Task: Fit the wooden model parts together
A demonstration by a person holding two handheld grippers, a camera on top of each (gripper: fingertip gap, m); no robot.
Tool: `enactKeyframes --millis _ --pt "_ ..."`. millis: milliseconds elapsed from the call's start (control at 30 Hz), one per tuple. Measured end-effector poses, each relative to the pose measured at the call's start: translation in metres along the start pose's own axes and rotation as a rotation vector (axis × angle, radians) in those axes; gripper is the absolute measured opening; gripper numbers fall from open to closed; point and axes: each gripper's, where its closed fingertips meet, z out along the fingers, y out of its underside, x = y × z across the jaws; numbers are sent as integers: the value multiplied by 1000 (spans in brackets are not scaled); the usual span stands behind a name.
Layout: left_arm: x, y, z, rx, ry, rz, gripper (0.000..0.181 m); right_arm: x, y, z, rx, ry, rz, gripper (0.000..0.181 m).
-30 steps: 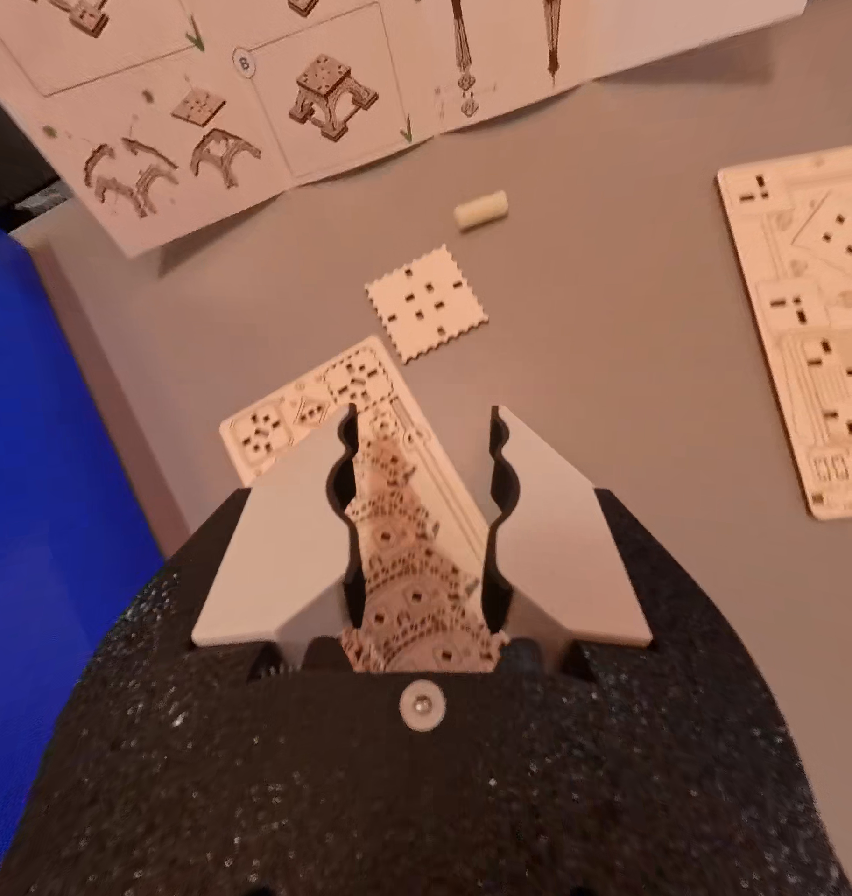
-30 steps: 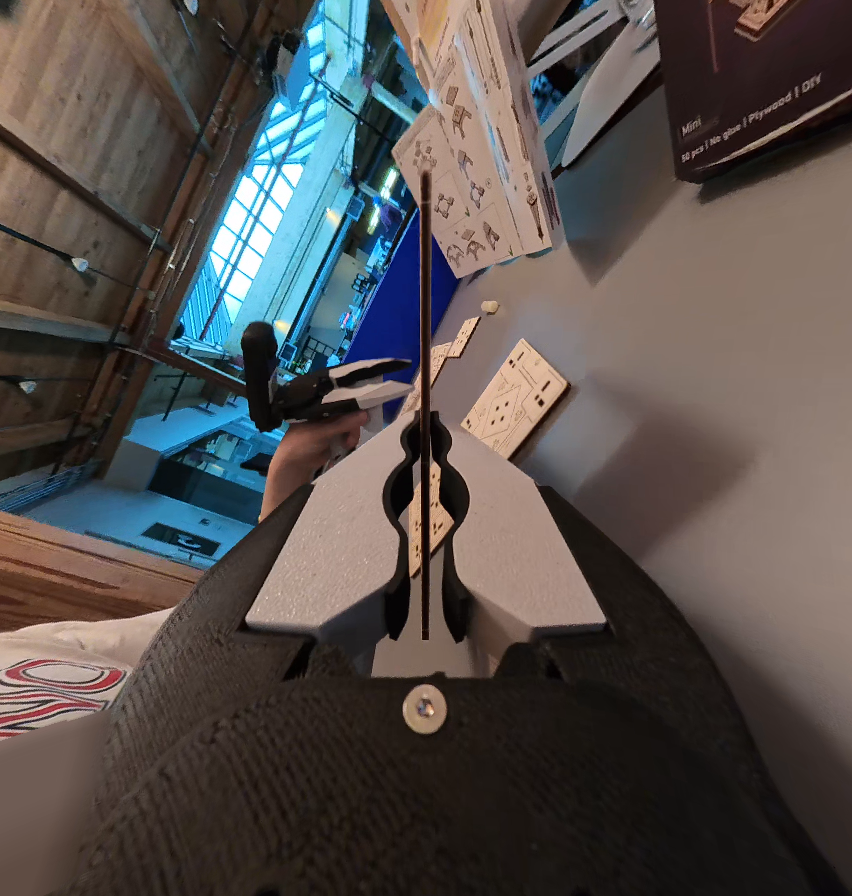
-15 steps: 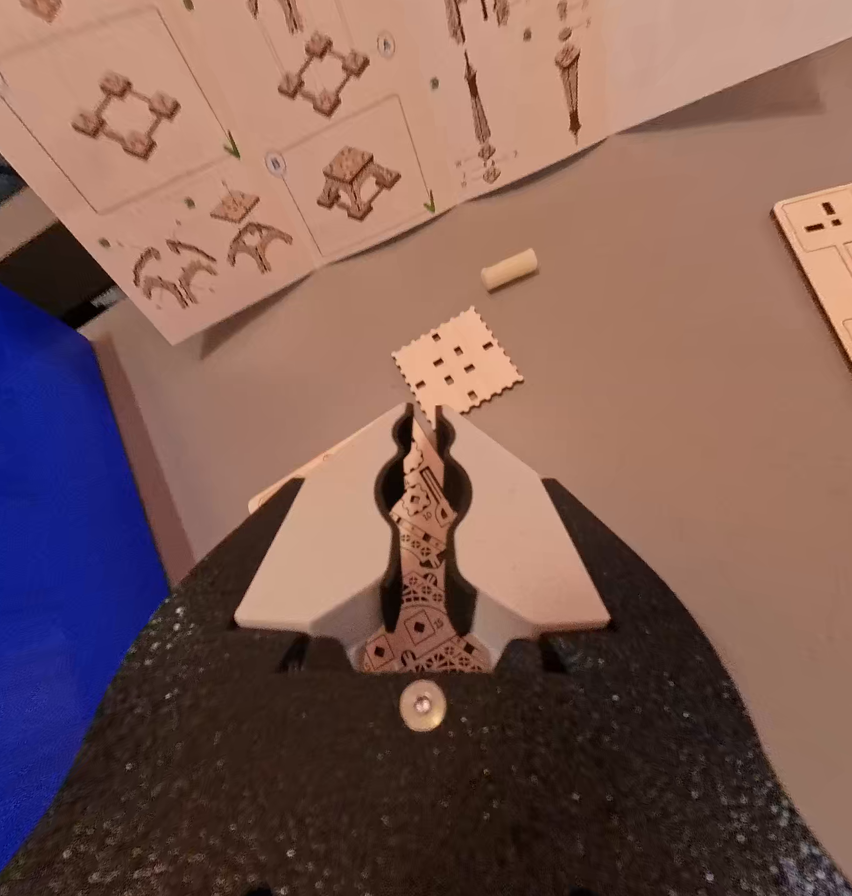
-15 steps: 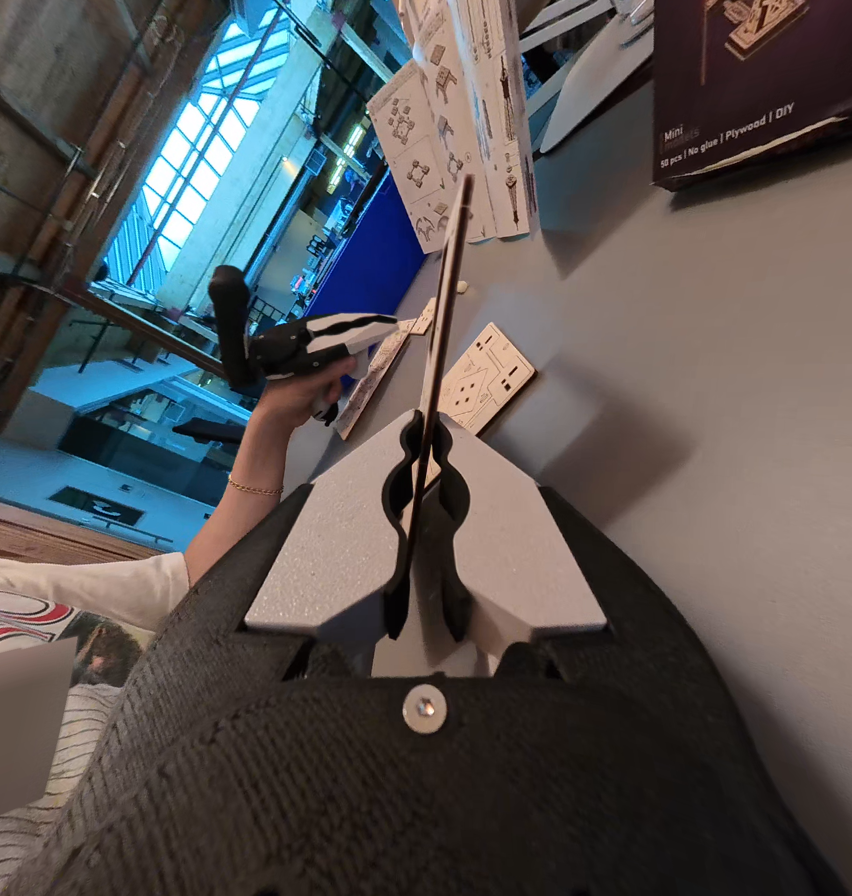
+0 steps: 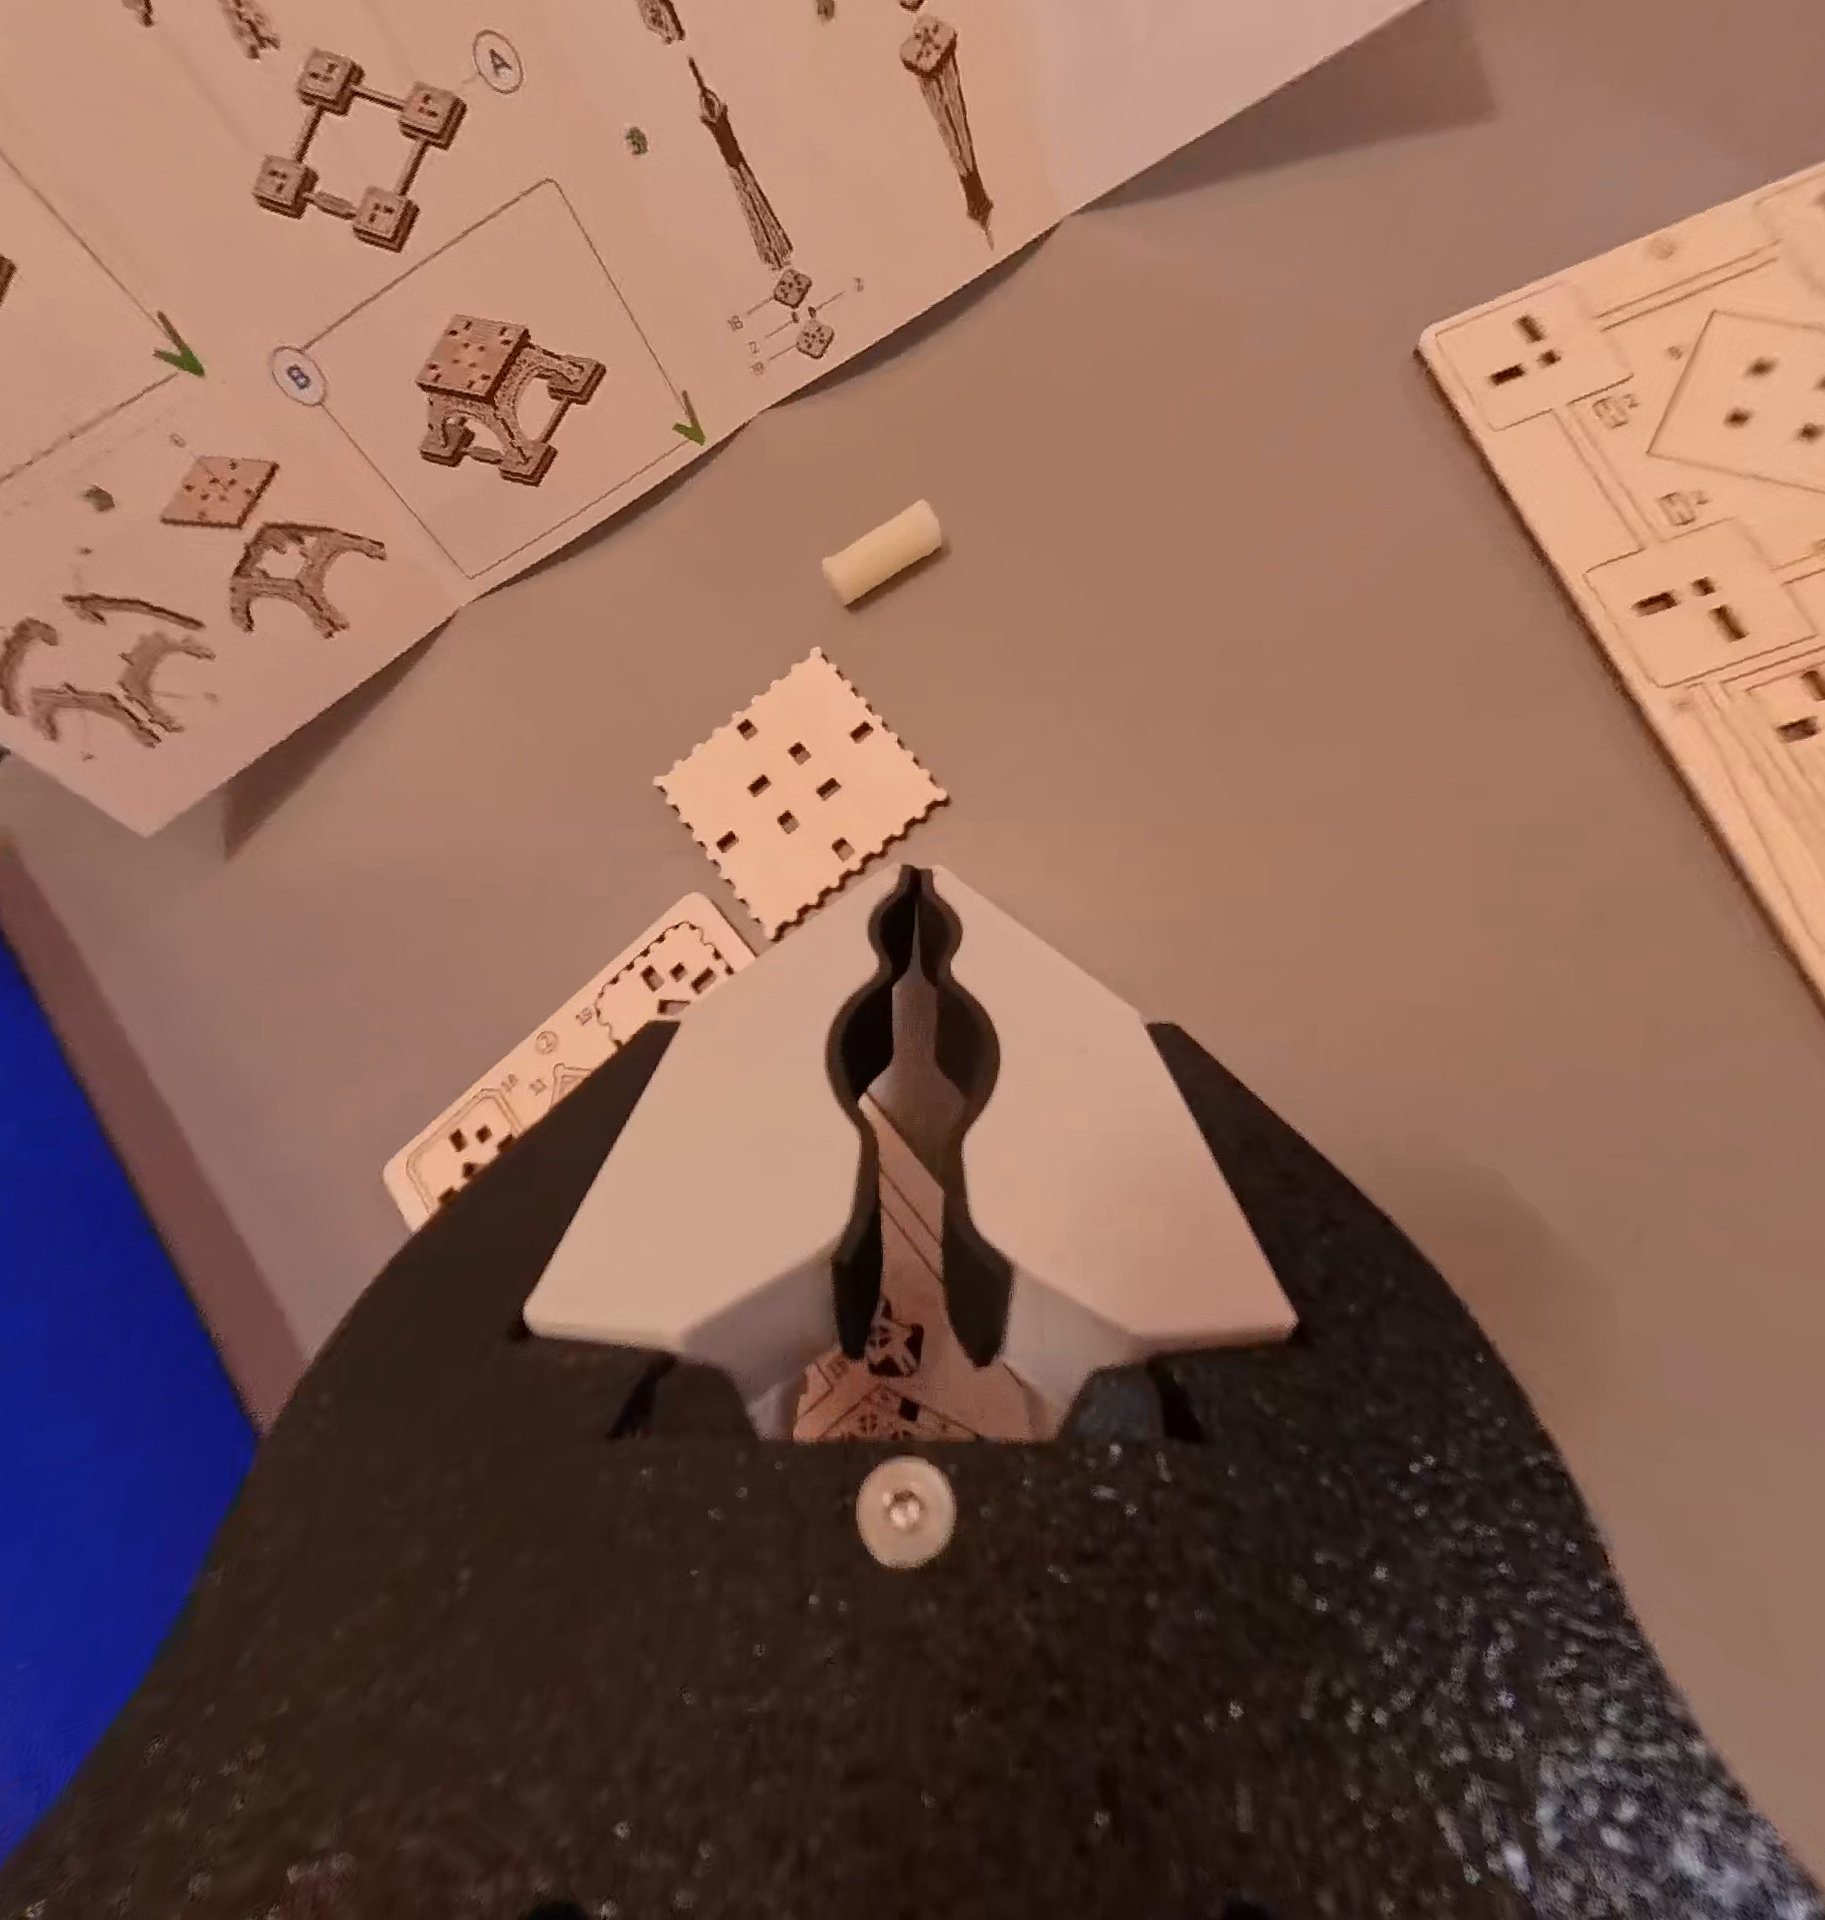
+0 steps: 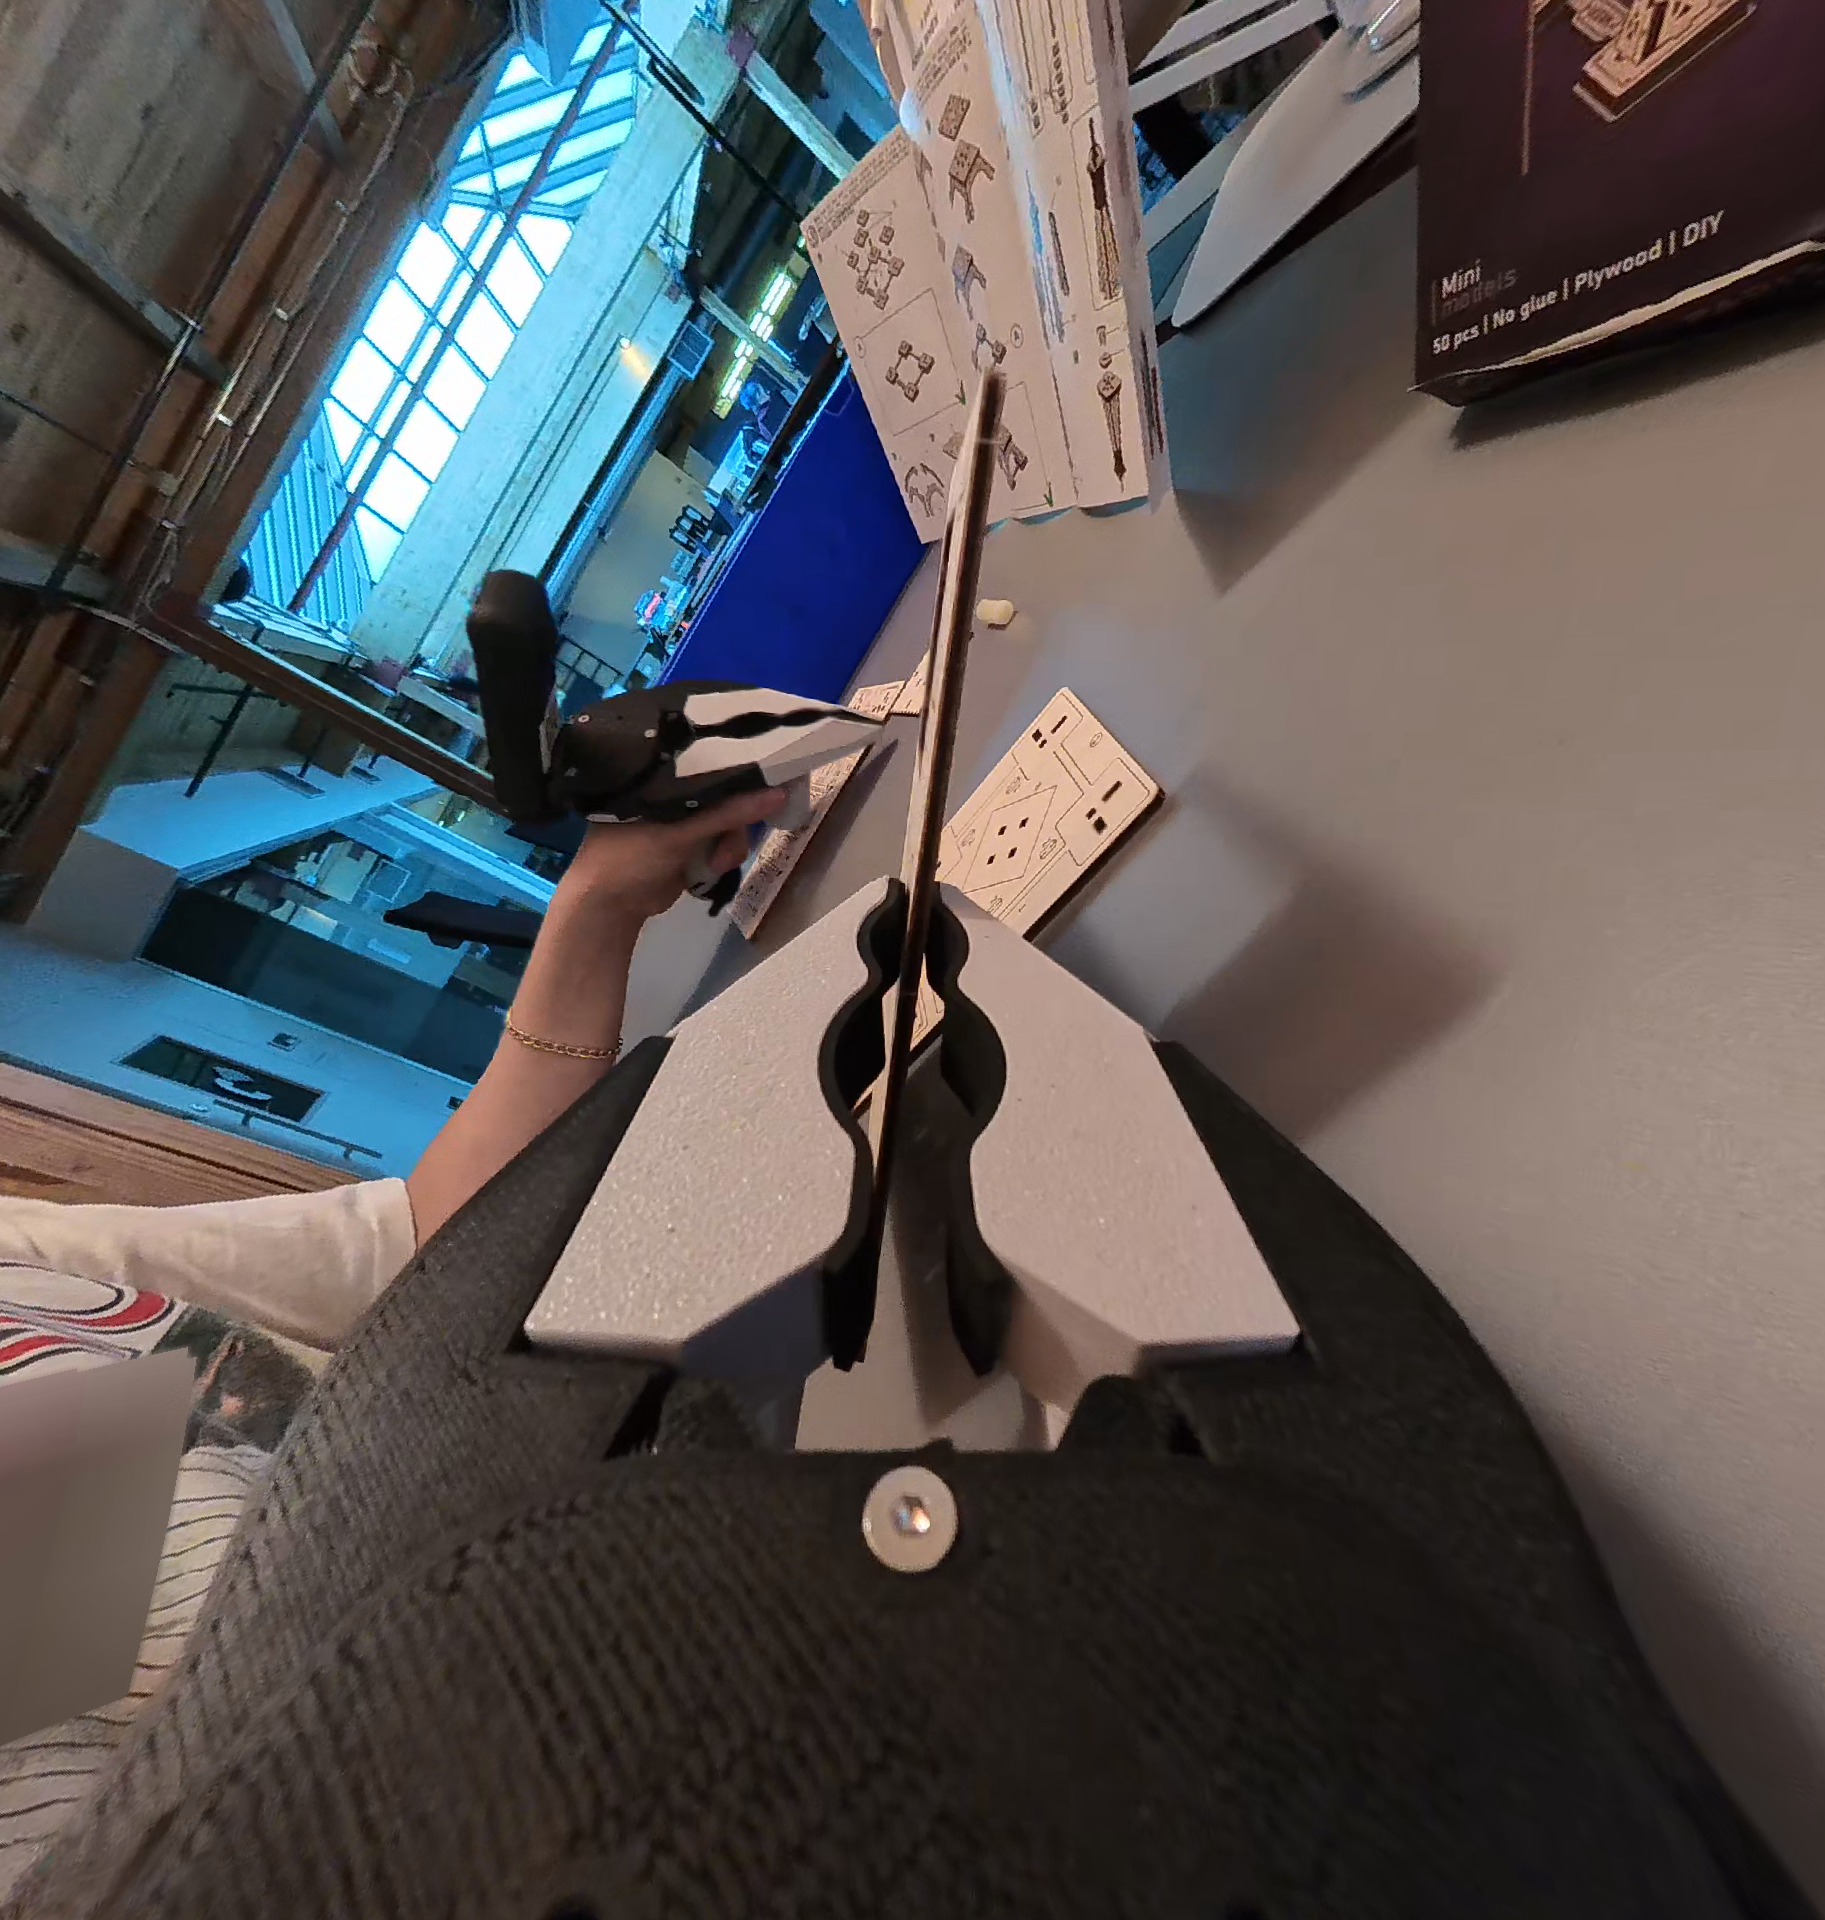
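Observation:
My left gripper [image 5: 913, 883] is shut, with nothing seen between its tips. It hovers over a flat wooden parts sheet [image 5: 534, 1091] on the grey table, tips by the near corner of a loose scalloped square piece [image 5: 799, 795]. My right gripper [image 6: 913, 894] is shut on a thin wooden sheet [image 6: 955, 623], seen edge-on and held above the table. The right wrist view also shows the left gripper [image 6: 866, 727] in a person's hand [image 6: 659, 862], over its sheet [image 6: 804, 831].
A folded instruction sheet [image 5: 368, 312] stands at the back. A small white cylinder [image 5: 884, 551] lies beyond the square piece. Another parts sheet [image 5: 1718, 571] lies at the right. A dark box [image 6: 1614, 208] stands farther off. A blue surface [image 5: 56, 1351] borders the table's left edge.
My left gripper has closed from wide open and moved forward to the square piece. The sheet in my right gripper has tilted, and the right view has swung.

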Motion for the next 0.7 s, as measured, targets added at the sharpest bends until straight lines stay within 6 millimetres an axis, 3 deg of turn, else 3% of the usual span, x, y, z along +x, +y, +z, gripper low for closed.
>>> enactKeyframes --millis 167,300,433,700 --pt "5 -4 8 7 -52 63 0 0 0 0 -1 1 -3 2" --pt "-12 -17 5 60 -137 21 0 0 1 1 -10 0 1 2" --pt "-25 -14 13 12 -165 -46 40 0 1 1 -11 -2 3 2" --pt "-19 -15 28 -56 -30 -147 34 0 1 2 -14 -2 3 2"
